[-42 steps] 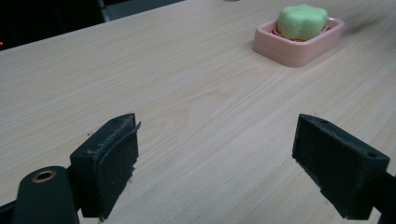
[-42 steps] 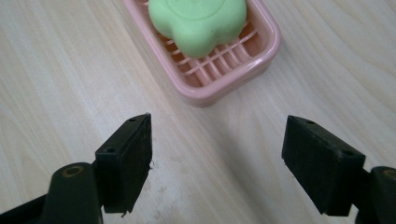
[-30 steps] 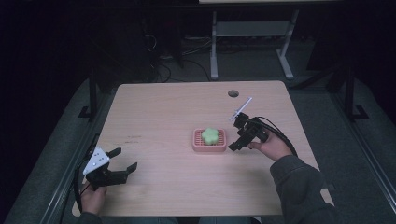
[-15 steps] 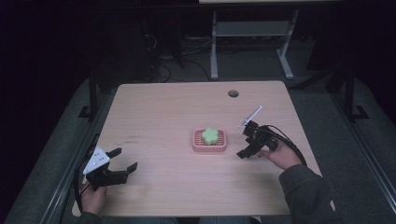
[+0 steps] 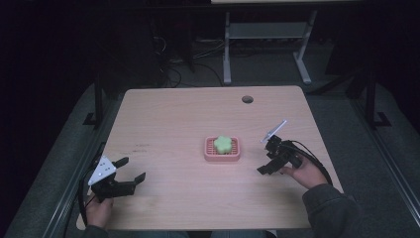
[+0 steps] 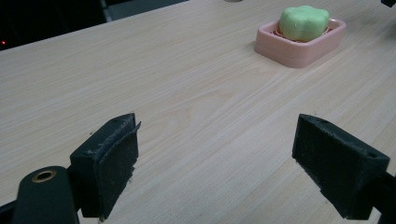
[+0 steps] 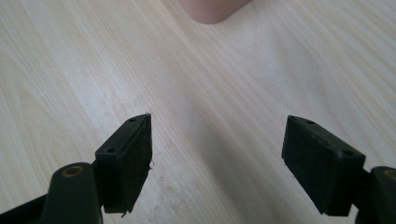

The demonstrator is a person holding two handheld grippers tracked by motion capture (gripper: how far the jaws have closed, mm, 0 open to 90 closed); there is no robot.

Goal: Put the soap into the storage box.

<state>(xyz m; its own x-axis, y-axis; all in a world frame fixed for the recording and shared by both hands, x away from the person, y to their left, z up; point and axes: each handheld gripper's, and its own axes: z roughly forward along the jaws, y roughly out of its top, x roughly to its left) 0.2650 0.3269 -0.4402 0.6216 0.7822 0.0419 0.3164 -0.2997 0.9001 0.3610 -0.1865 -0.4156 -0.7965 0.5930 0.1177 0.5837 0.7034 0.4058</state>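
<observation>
A pink soap dish (image 5: 210, 153) sits at the middle of the wooden table (image 5: 188, 119) with a green flower-shaped soap (image 5: 223, 144) in it. My left gripper (image 5: 130, 170) stands open near the front left corner, nothing between its jaws; the left gripper view has the pink dish (image 6: 299, 50) and green soap (image 6: 303, 21) at the far upper right. My right gripper (image 5: 267, 157) rests open to the right of the dish, a short gap away. Its own view looks down on bare wood, with a corner of the pink dish (image 7: 210, 9) at the top edge.
A round cable hole (image 5: 247, 99) lies near the table's far edge. Behind the table stand a white metal frame (image 5: 267, 34) and loose cables (image 5: 173, 69) on the dark floor. A person's sleeve (image 5: 332, 208) comes in at the bottom right.
My right gripper has drawn back from the dish, rightward and toward the front edge, and stayed open. The left gripper has not moved.
</observation>
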